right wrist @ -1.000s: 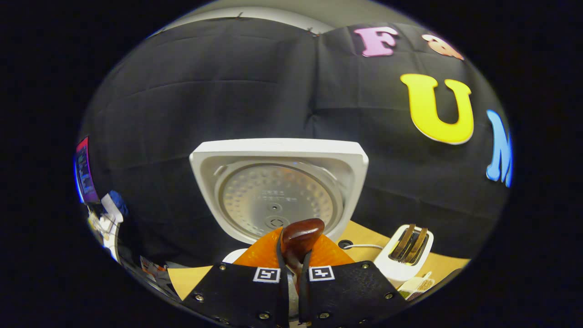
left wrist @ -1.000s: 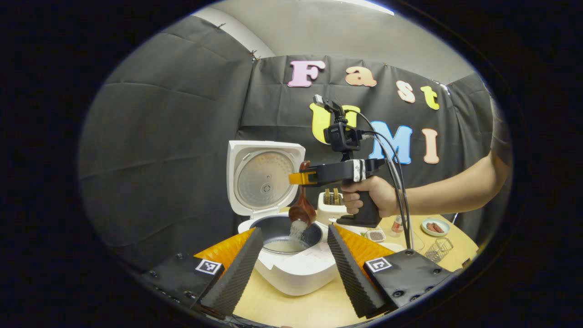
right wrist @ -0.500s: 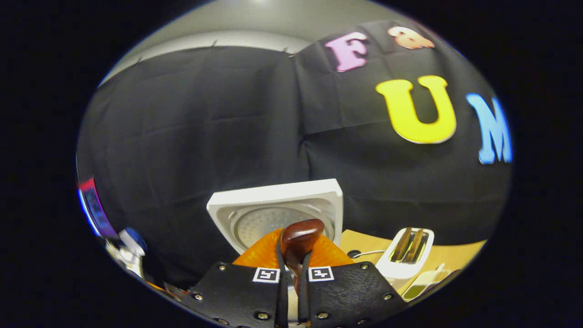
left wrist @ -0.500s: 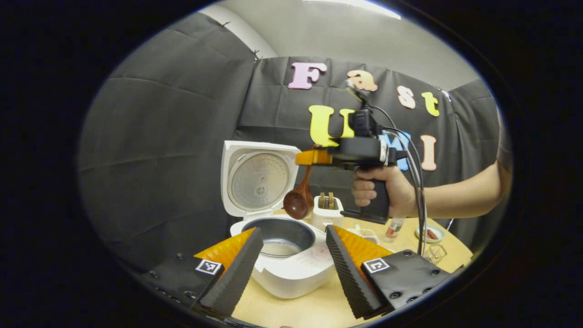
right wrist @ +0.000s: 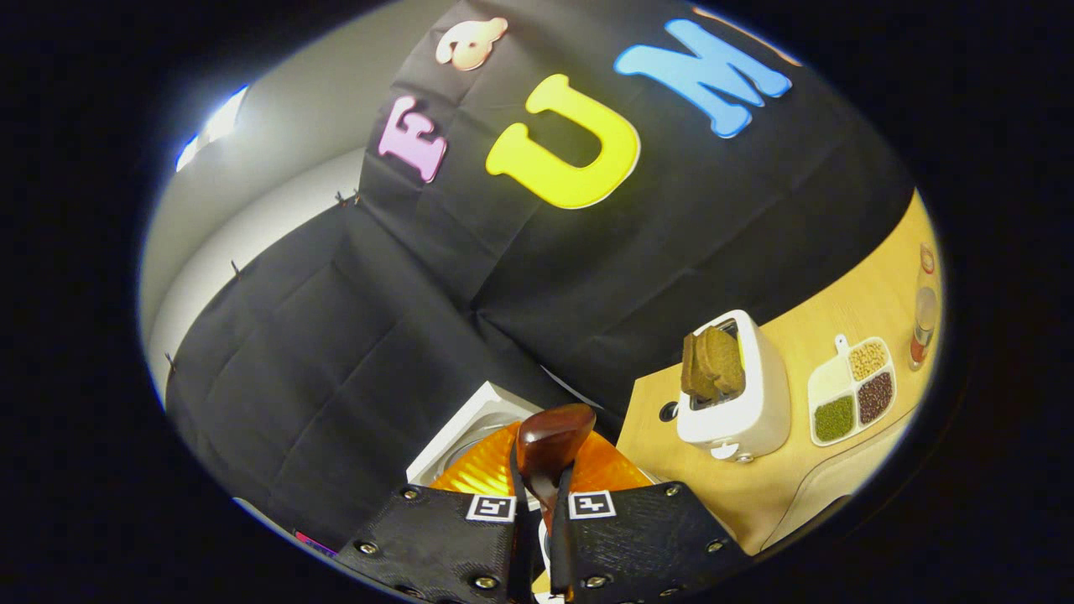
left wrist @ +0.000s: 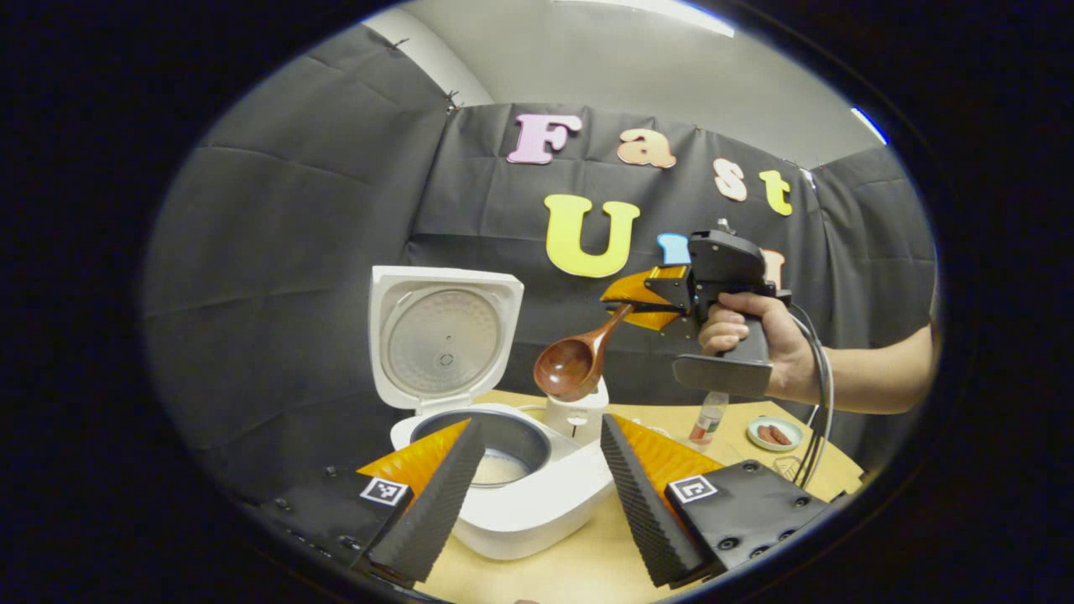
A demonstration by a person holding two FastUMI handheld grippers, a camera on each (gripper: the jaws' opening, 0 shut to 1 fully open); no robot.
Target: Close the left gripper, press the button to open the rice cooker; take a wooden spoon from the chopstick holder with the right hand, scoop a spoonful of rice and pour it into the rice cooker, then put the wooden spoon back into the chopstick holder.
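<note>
Left gripper view shows the left claw (left wrist: 533,495) standing wide, with nothing between its fingers, low over the bench (left wrist: 587,562). Between the two fingers sits the white cooker (left wrist: 512,495), its lid (left wrist: 440,335) up and upright at the back. The inner pot (left wrist: 499,445) is uncovered and some pale rice (left wrist: 495,470) lies at its bottom.

Farther off, a hand (left wrist: 751,335) holds the right claw (left wrist: 642,302) up in the air, to the right of the cooker and above the toaster (left wrist: 575,415). This claw is closed on the handle of the wooden spoon (left wrist: 575,365). The spoon hangs down and to the left, its bowl looks empty and is clear of the pot, in front of the toaster.

On the bench behind are a small bottle (left wrist: 709,415), a dish (left wrist: 776,434) with some reddish pieces, and a wire basket (left wrist: 789,466). I cannot tell whether that basket is the chopstick holder.

Right gripper view is strongly tilted. The spoon handle end (right wrist: 550,436) sticks out between the pressed fingers. Beyond are the toaster with bread (right wrist: 713,365) in it and a divided tray (right wrist: 852,390) of grains.
</note>
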